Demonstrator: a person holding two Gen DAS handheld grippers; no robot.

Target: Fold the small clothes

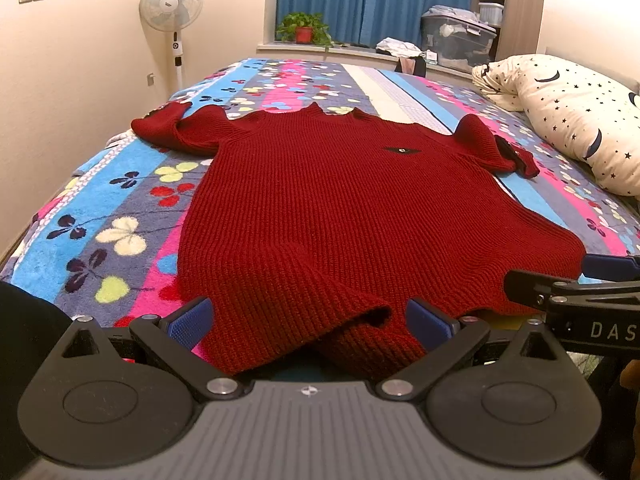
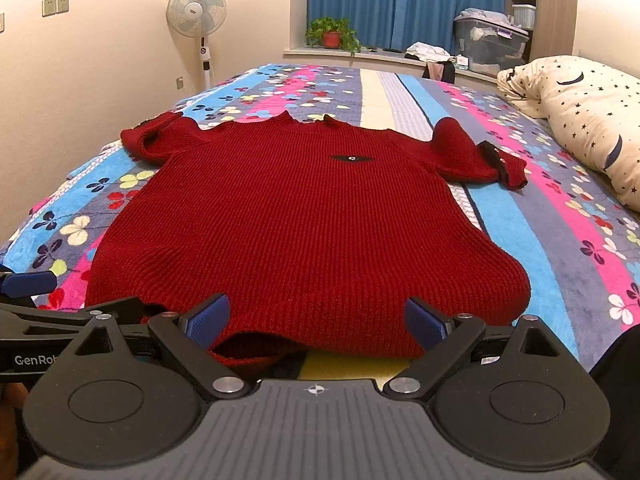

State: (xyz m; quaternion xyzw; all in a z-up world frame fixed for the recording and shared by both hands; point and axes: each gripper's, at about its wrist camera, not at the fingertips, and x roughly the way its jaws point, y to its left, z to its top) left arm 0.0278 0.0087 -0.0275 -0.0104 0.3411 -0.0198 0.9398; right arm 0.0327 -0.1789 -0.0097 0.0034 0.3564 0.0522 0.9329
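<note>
Sweater point(image 1: 320, 208) of dark red knit lies flat and face up on the flowered bedspread point(image 1: 120, 208), its collar pointing away from the cameras and its short sleeves spread to both sides. It seems laid out this way so that the folding can begin from the hem. The left gripper point(image 1: 310, 318) is at the hem with its jaws wide apart, and a lifted fold of the hem sits between the blue pads without being pinched. The right gripper point(image 2: 318, 320) is beside it at the same hem, jaws also apart, the cloth edge lying between them. Probably both will close on the hem and carry it toward the collar.
</note>
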